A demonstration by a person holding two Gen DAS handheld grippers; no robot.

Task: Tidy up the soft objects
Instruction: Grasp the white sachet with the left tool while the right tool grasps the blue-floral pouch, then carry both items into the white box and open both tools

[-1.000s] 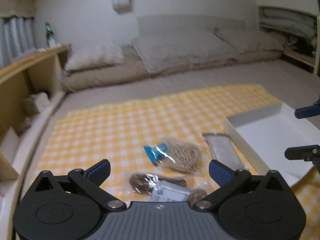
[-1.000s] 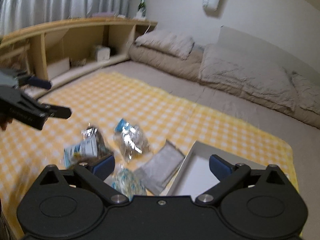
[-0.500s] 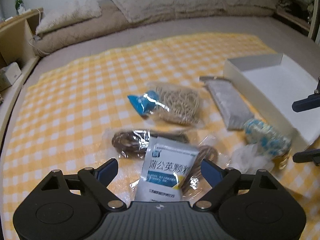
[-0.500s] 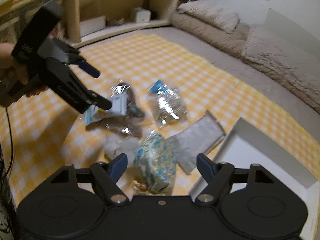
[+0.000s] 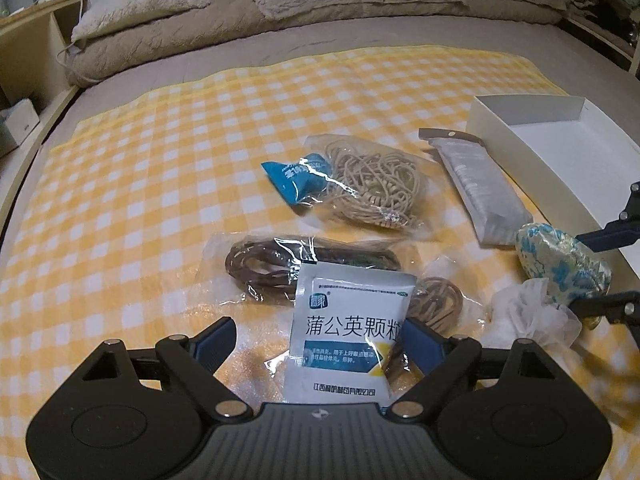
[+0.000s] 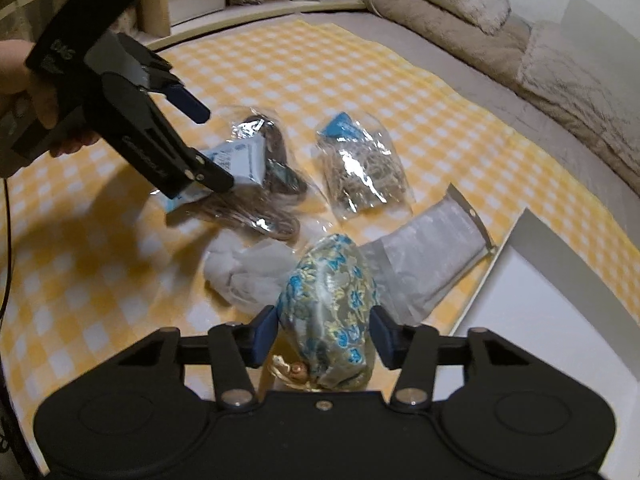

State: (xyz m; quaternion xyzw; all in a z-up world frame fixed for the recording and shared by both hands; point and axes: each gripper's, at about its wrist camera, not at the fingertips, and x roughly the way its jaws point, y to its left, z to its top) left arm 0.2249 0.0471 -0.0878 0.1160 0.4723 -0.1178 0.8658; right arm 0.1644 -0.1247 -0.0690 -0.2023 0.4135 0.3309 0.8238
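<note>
Bedroom floor, beige cushions behind, yellow checked cloth spread as the work area, white box at its right edge, nothing visible inside. Both views now dropped low and close versus a second ago, from a wide hover over the room to right on the pile. Left gripper now astride the white medicine sachet, jaws wide apart, right pad touching or just beside the sachet edge, left pad well clear; no grip yet. Sachet lying on the bagged dark cord, so risk of dragging the bag along. Right gripper now bracketing the blue floral pouch, jaws narrowed to the pouch sides; cannot tell whether actually clamped or just touching. Pouch resting beside the white tissue wad and against the grey zip pouch, near the box wall. Bag of tan cord untouched, further out. Meaning: approach done, two pickups imminent, nothing boxed yet; likely next, close both and carry to the box.
</note>
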